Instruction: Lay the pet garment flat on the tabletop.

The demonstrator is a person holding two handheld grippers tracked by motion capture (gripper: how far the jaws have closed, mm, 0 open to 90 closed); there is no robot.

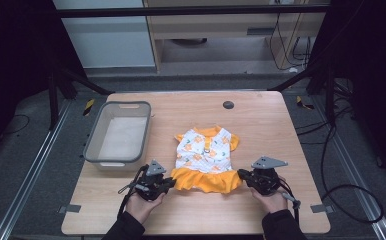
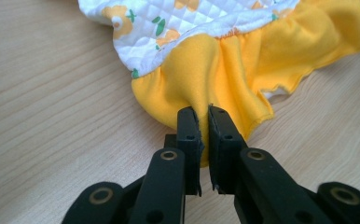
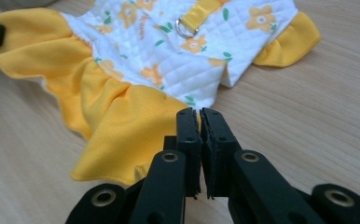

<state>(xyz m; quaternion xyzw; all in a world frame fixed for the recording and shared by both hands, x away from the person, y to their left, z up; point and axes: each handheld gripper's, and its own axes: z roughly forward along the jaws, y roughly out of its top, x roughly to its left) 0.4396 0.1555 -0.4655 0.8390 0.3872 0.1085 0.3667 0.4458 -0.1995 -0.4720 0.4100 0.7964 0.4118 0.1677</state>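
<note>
A small pet dress [image 1: 206, 150] lies flat on the wooden table [image 1: 261, 125]. It has a white quilted top with orange flowers and a yellow frilled skirt turned toward me. My left gripper [image 1: 172, 182] is shut on the skirt's left corner. In the left gripper view a fold of yellow frill [image 2: 201, 88] is pinched between the jaws of the left gripper [image 2: 200, 114]. My right gripper [image 1: 241, 175] is shut on the skirt's right corner. In the right gripper view the yellow hem [image 3: 131, 126] runs in between the jaws of the right gripper [image 3: 197, 114]. A metal ring [image 3: 185, 27] sits on the dress's yellow strap.
A grey plastic basin [image 1: 93, 145] stands at the table's left, just beyond my left hand. A small black round cap [image 1: 228, 105] is set into the table's far side. Bare wood surrounds the dress, and the table's near edge runs under my wrists.
</note>
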